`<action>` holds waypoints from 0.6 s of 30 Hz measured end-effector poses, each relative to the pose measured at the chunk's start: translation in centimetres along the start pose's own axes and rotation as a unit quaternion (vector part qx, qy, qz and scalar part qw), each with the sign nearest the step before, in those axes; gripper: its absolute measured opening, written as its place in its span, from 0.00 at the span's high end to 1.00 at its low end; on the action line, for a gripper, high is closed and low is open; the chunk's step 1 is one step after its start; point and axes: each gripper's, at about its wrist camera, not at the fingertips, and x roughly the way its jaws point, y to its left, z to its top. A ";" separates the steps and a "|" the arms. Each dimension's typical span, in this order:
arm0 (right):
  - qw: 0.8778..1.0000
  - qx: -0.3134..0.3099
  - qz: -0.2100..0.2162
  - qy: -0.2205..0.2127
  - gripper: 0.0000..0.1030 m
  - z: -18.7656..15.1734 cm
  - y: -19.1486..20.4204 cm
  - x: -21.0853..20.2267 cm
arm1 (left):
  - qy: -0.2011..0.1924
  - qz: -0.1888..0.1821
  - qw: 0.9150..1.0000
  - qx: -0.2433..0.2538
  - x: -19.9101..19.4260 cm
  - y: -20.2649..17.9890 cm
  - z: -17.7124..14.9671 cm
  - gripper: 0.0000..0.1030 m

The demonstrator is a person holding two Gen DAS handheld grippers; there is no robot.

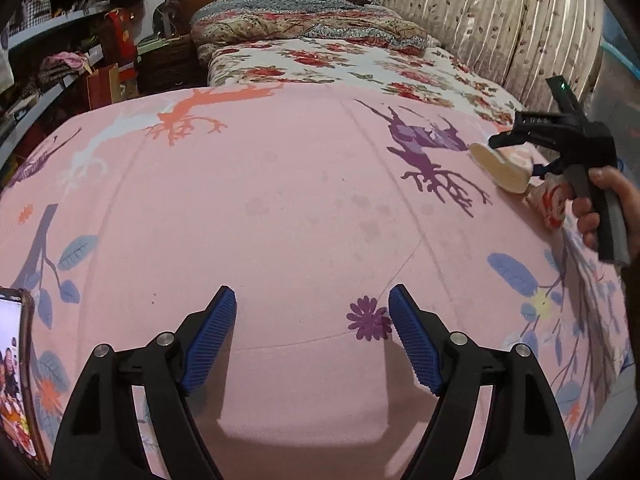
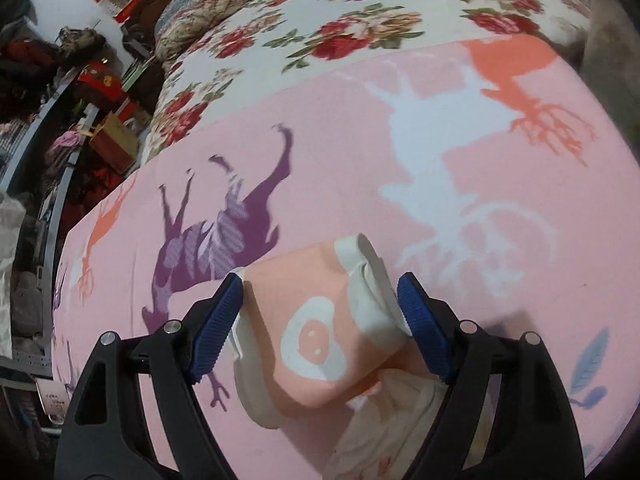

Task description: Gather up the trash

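A crushed peach-and-white paper cup with a pig-snout print lies on the pink bedsheet. My right gripper stands around it, blue pads touching both sides. A crumpled white-and-red wrapper lies under the cup, close to the camera. In the left wrist view the cup and wrapper lie at the far right under the right gripper. My left gripper is open and empty above the pink sheet.
A floral quilt and pillows lie at the far end of the bed. Cluttered shelves stand on the left. A phone lies at the lower left. A patterned mattress leans at the right.
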 end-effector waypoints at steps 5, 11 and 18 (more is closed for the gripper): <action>0.993 -0.112 0.036 0.024 0.26 -2.3 4.9 0.3 | -0.009 -0.025 0.999 -0.024 -0.3 0.8 0.0 0.27; 0.959 -0.268 0.078 0.047 0.26 -8.2 11.2 -0.1 | -0.018 -0.048 0.997 -0.063 -0.8 2.1 -0.1 0.27; 0.927 -0.339 0.150 0.050 0.22 -13.9 13.2 -2.8 | -0.021 -0.050 0.996 -0.071 -0.9 2.3 -0.1 0.27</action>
